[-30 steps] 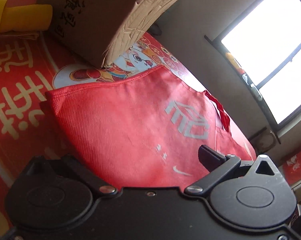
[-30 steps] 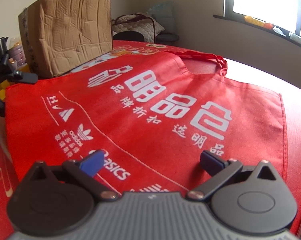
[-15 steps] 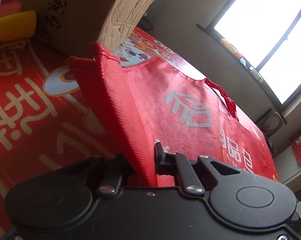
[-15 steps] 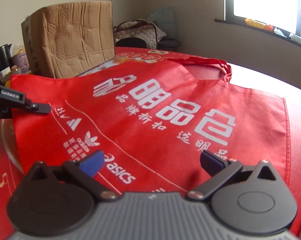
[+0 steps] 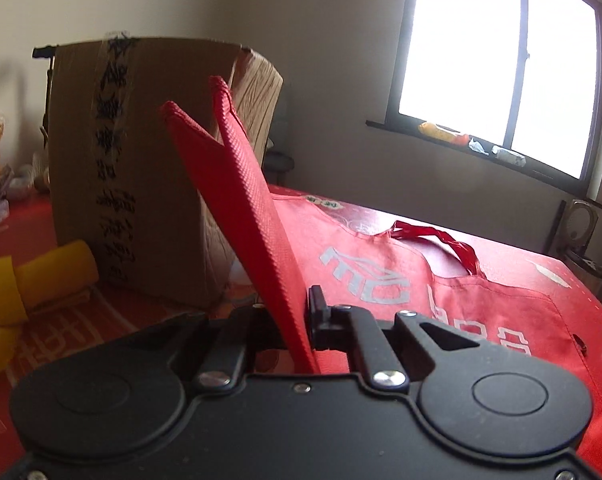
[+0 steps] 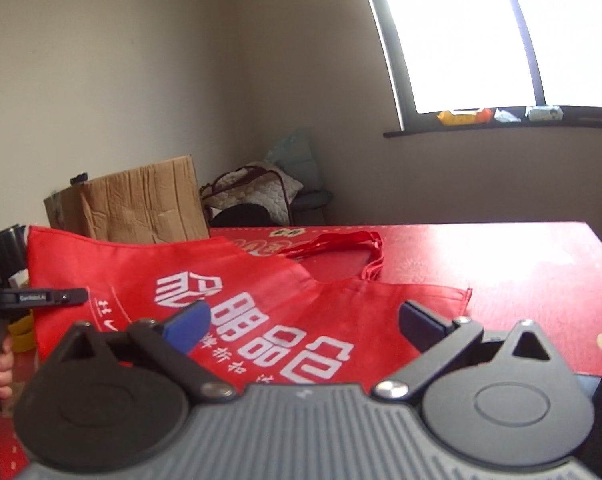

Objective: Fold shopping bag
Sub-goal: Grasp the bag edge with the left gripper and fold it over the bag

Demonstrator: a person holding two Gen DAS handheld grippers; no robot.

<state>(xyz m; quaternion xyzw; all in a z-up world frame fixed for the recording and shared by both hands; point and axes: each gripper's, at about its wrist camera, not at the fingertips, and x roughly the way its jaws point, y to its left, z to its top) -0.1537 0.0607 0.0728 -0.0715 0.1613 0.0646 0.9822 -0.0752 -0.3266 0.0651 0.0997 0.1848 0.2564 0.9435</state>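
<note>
In the right wrist view, at the far left, a person's hand (image 6: 0,364) holds the left claw (image 6: 75,296), whose arm bears a small label too small to read; it is clamped on the red shopping bag (image 6: 261,300) at its raised left edge. The cardboard box (image 6: 141,208) stands behind on the red worktop (image 6: 501,264). The bag's face shows a white house-like logo and large Chinese characters; its handles (image 6: 341,246) lie toward the window. The right claw (image 6: 305,324) stands wide with its jaws closing, the bag's near edge between them, untouched. In the left wrist view, black handwriting runs down the box (image 5: 113,200), blurred.
</note>
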